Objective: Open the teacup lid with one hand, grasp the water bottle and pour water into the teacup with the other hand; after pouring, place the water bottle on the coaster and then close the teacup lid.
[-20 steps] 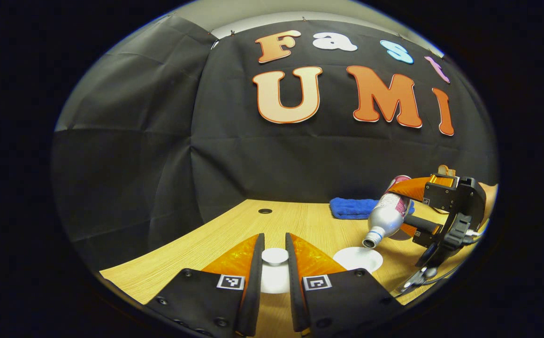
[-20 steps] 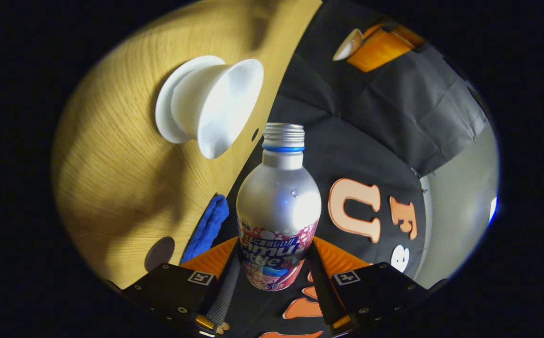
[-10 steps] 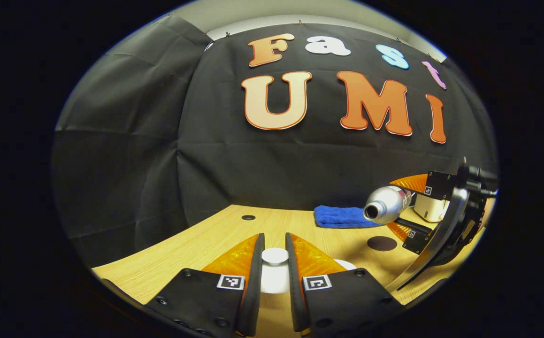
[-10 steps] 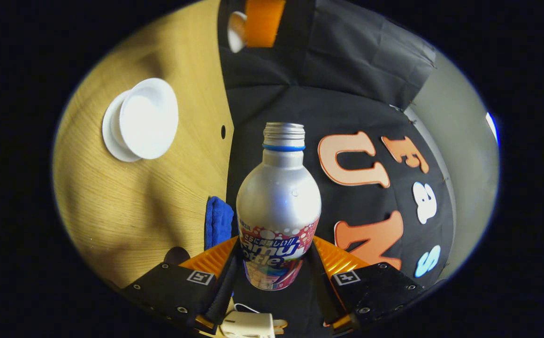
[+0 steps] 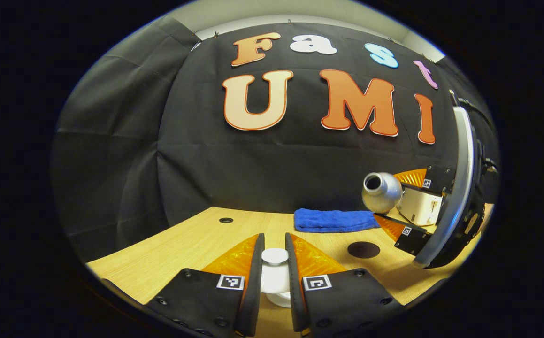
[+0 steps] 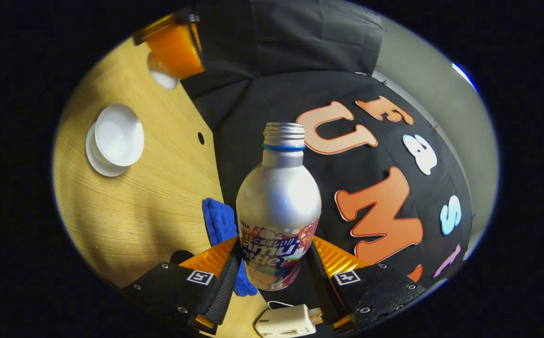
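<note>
My left gripper (image 5: pixel 274 277) is shut on the knob of the white teacup lid (image 5: pixel 274 257) and holds it above the wooden table (image 5: pixel 192 244). To its right, my right gripper (image 5: pixel 396 202) is shut on the silver water bottle (image 5: pixel 380 192), whose open mouth faces the camera. In the right gripper view the bottle (image 6: pixel 279 206) sits between my right gripper's (image 6: pixel 275 249) fingers, uncapped. The open white teacup (image 6: pixel 118 135) stands on its saucer (image 6: pixel 94 159) at far left. The left gripper (image 6: pixel 173 47) holds the lid (image 6: pixel 161 77) beyond it. A dark round coaster (image 5: pixel 363 249) lies below the bottle.
A folded blue cloth (image 5: pixel 335 220) lies at the back of the table, also seen as the cloth (image 6: pixel 220 218) beside the bottle. A white plug (image 6: pixel 286 321) sits under the right gripper. A small hole (image 5: pixel 226 220) marks the tabletop near the wall.
The right gripper has swung the bottle away from the teacup and raised its mouth from pointing down. The teacup now sits farther off in its view. The left gripper still holds the lid.
</note>
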The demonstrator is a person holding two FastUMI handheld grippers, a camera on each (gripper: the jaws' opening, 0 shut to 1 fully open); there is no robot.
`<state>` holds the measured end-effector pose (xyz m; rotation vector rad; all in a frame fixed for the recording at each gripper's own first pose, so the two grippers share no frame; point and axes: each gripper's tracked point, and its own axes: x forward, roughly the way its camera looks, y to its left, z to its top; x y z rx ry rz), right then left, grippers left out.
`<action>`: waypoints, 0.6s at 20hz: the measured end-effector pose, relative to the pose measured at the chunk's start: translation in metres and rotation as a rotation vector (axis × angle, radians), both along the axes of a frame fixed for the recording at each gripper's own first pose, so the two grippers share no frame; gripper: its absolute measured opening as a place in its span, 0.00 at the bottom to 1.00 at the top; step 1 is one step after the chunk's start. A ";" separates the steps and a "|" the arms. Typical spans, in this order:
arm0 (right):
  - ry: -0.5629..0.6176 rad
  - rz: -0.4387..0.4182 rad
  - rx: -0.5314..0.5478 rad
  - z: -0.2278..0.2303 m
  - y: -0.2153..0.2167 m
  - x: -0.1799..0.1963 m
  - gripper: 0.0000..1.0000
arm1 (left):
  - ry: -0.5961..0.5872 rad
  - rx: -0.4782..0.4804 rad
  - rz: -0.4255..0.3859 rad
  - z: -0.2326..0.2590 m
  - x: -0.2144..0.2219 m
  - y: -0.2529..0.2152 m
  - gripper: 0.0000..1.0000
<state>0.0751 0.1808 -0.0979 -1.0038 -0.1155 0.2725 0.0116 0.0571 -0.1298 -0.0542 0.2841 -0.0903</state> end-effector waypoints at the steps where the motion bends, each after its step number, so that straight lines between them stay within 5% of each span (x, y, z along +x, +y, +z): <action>1: 0.023 -0.013 0.046 -0.001 -0.006 0.003 0.77 | 0.005 -0.001 -0.009 -0.003 0.002 -0.005 0.31; 12: 0.252 -0.091 0.461 -0.027 -0.043 0.021 0.77 | 0.097 0.008 -0.060 -0.049 0.012 -0.041 0.29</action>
